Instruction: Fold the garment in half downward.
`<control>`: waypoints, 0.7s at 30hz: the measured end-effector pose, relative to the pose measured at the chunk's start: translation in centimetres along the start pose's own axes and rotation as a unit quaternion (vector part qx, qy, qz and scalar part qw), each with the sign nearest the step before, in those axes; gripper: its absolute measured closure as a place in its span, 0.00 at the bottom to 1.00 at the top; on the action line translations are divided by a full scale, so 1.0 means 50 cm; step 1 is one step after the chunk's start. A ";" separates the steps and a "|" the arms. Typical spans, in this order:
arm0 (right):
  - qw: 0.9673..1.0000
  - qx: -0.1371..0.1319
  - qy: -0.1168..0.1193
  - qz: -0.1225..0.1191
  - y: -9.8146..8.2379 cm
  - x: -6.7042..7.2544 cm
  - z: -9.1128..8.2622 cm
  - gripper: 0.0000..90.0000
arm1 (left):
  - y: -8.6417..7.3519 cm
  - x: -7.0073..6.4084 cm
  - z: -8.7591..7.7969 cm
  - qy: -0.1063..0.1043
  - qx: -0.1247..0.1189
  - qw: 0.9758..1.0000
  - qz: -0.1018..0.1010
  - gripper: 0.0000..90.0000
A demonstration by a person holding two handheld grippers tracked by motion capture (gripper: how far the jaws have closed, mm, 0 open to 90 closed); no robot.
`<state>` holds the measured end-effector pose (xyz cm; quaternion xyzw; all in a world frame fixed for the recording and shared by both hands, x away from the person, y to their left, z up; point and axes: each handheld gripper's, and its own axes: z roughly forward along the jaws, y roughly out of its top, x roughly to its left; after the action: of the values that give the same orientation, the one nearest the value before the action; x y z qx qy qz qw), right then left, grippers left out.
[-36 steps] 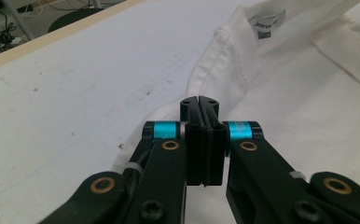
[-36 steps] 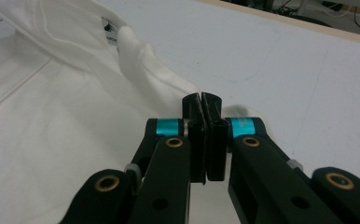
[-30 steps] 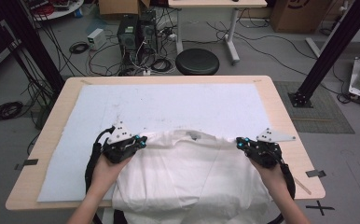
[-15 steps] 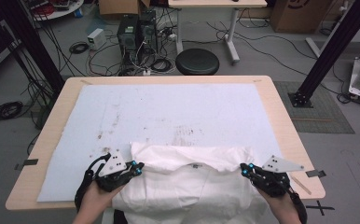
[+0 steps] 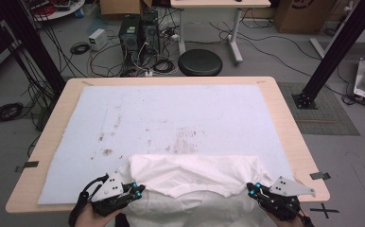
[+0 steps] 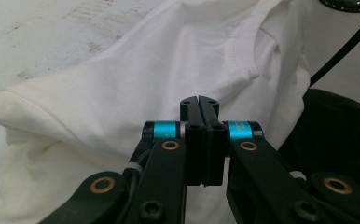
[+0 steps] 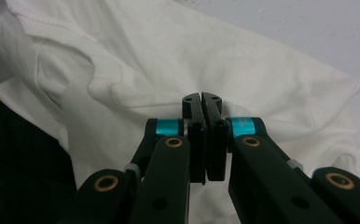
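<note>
A white T-shirt [image 5: 195, 175] lies crumpled at the near edge of the table and hangs over it toward the person. My left gripper [image 5: 138, 189] is at the shirt's left end and my right gripper [image 5: 250, 189] is at its right end, both low over the table's front edge. In the left gripper view the jaws [image 6: 199, 100] are pressed together against the shirt [image 6: 122, 79], near the collar seam. The right gripper view has its jaws [image 7: 201, 98] closed at a fold of the shirt [image 7: 262, 70]. Whether cloth is pinched is hard to see at the tips.
A stained pale blue mat [image 5: 171, 113] covers most of the wooden table [image 5: 289, 123]. Beyond the far edge stand a black stool [image 5: 200, 62], computer towers [image 5: 129, 30] with tangled cables, and a slanted black frame post [image 5: 332, 52] at the right.
Both grippers have drawn back toward the person, and the shirt came with them, sliding from mid-table down to the front edge and bunching there.
</note>
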<state>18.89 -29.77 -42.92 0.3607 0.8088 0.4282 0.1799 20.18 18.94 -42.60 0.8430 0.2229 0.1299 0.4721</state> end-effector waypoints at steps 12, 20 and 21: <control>1.000 0.009 0.006 -0.003 -0.012 0.005 -0.015 0.85 | -0.027 0.022 -0.020 -0.023 0.011 0.999 -0.045 0.76; 0.998 -0.017 -0.055 0.030 0.060 -0.084 0.017 0.68 | 0.035 0.113 -0.002 0.044 -0.047 0.993 -0.095 0.60; 0.997 -0.013 -0.059 0.038 0.067 -0.098 0.025 0.65 | 0.040 0.126 0.007 0.058 -0.046 0.992 -0.101 0.59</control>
<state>24.39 -31.44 -40.96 0.4137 0.7765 0.4234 0.2161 26.30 20.94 -41.02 0.7847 0.3278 0.1406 0.5069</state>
